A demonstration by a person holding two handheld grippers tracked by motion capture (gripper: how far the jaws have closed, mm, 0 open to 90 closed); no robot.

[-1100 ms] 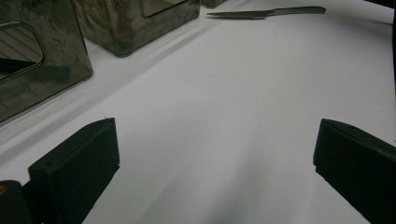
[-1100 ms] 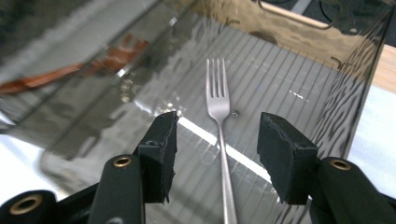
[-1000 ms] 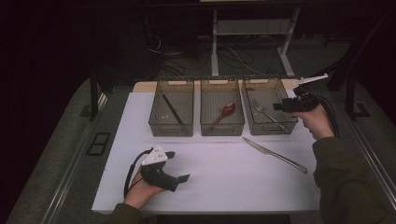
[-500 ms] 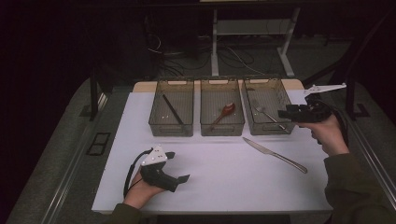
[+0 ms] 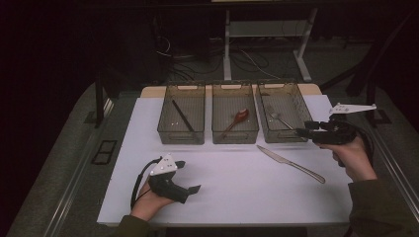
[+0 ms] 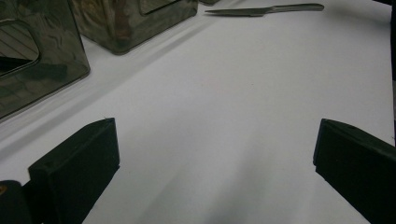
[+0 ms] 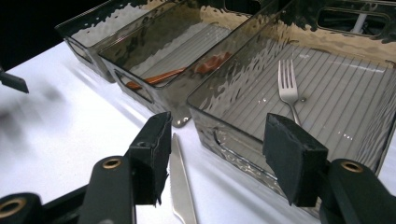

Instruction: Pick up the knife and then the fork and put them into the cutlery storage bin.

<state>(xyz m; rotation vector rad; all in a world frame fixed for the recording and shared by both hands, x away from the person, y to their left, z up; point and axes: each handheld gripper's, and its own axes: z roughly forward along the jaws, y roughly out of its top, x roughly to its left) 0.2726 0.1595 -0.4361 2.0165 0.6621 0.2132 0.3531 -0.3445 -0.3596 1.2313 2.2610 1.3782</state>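
Right claw (image 5: 302,132): spread, jaws just widening, empty, hovering near the desk's (image 5: 237,197) right edge. Knife (image 5: 290,163): lying flat just beside it, before the right tray (image 5: 291,129). Left claw (image 5: 190,190): spread, resting at the near edge.

Knife (image 5: 290,161) on the white table

Silver, lying flat and slanted, just in front of the rightmost bin (image 5: 291,134).

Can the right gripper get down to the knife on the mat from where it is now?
Probably yes. The right gripper is open and empty, beside the right-hand bin, and the knife lies flat on the white mat just below it, nothing over it.
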